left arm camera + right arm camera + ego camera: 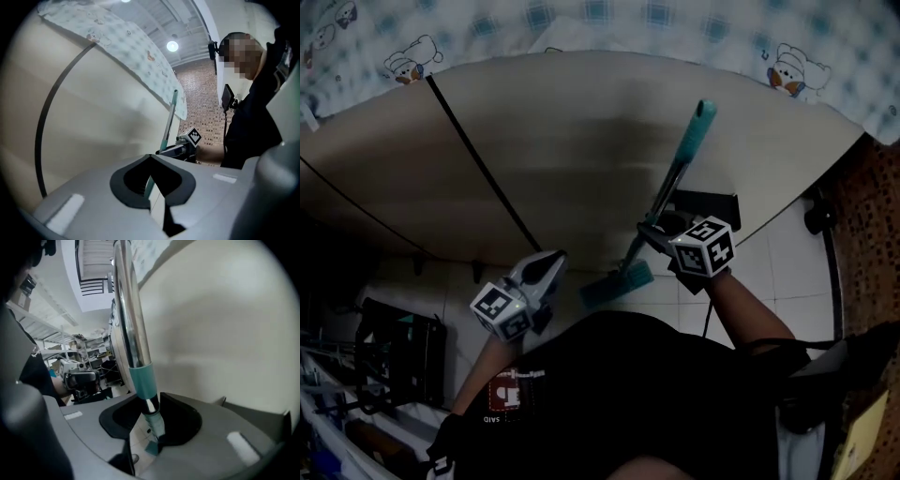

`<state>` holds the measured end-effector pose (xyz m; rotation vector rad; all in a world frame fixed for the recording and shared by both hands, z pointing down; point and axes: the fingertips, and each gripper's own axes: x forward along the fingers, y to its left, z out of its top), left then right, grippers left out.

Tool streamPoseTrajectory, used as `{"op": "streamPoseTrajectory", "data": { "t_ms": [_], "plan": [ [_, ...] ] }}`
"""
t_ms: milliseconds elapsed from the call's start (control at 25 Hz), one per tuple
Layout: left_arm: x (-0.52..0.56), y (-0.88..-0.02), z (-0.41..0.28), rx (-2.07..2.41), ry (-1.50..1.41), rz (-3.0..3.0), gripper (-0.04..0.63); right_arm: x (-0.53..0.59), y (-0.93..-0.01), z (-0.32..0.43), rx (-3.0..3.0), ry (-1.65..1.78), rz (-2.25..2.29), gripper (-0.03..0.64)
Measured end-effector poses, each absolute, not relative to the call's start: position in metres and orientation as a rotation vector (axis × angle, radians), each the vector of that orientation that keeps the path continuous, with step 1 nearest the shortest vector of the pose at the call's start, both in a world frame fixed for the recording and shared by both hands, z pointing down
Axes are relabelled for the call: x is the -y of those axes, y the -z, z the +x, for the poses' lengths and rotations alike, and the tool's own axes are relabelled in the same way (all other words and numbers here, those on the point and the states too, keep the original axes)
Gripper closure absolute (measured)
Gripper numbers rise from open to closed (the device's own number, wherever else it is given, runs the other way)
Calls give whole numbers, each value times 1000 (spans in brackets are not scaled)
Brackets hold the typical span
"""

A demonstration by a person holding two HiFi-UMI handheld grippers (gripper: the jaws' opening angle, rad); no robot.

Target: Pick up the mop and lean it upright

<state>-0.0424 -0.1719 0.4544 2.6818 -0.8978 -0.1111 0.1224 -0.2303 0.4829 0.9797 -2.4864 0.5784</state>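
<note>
The mop stands nearly upright in front of a beige wall. Its silver pole has a teal grip at the top and a teal head resting on the tiled floor. My right gripper is shut on the pole low down. In the right gripper view the pole rises between the jaws of the right gripper. My left gripper hangs left of the mop head, shut and holding nothing. In the left gripper view its tips meet, with the mop pole and right gripper beyond.
A black cable runs slantwise down the wall. A bear-print cloth hangs above it. A black box sits on the floor behind the mop. A dark rack stands at the left, and a brick wall at the right.
</note>
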Motion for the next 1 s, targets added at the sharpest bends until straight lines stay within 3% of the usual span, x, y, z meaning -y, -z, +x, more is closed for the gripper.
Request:
{"op": "streamPoseTrajectory", "data": {
  "t_ms": [440,1000],
  "plan": [
    [179,-413,-38,887,195,2789,600,221,-372,125,2600,-359,1010,480],
    [176,-406,-46,904,200,2754,601,220,-384,127,2588,-390,1008,480]
  ]
}}
